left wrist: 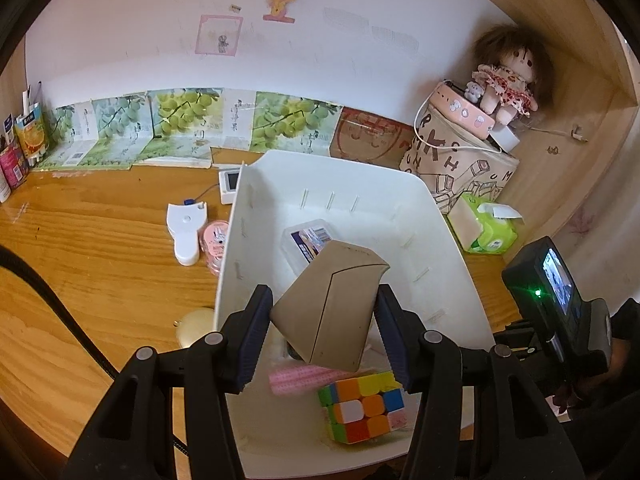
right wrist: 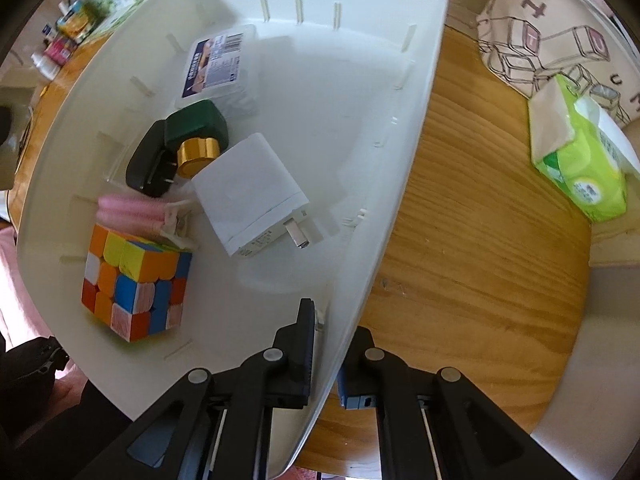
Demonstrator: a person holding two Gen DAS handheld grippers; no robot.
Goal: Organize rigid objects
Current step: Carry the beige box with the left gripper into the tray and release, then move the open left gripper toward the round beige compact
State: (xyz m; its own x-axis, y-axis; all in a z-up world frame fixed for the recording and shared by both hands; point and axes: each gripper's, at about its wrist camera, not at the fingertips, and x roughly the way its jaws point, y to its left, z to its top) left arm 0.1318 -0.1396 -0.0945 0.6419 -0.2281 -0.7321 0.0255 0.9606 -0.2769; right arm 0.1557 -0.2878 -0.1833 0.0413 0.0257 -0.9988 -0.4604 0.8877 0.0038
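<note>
My left gripper (left wrist: pixel 322 320) is shut on a tan cardboard box (left wrist: pixel 332 308), held tilted above the white bin (left wrist: pixel 320 160). Under it in the bin lie a colour cube (left wrist: pixel 364 404), a pink ribbed piece (left wrist: pixel 296 378) and a clear labelled case (left wrist: pixel 308 240). My right gripper (right wrist: pixel 334 328) points down and clamps the white bin's (right wrist: pixel 420 120) near wall, one finger inside and one outside. That view shows the colour cube (right wrist: pixel 132 288), a white charger (right wrist: pixel 248 192), a black plug (right wrist: pixel 148 160), a green bottle with a gold cap (right wrist: pixel 196 128) and the clear case (right wrist: pixel 216 64).
A green tissue pack (right wrist: pixel 580 160) and a printed tote bag (left wrist: pixel 452 160) with a doll (left wrist: pixel 508 80) on top stand right of the bin. Left of it on the wooden desk lie a white tape measure (left wrist: pixel 186 232), a pink round case (left wrist: pixel 216 240) and a beige disc (left wrist: pixel 196 326).
</note>
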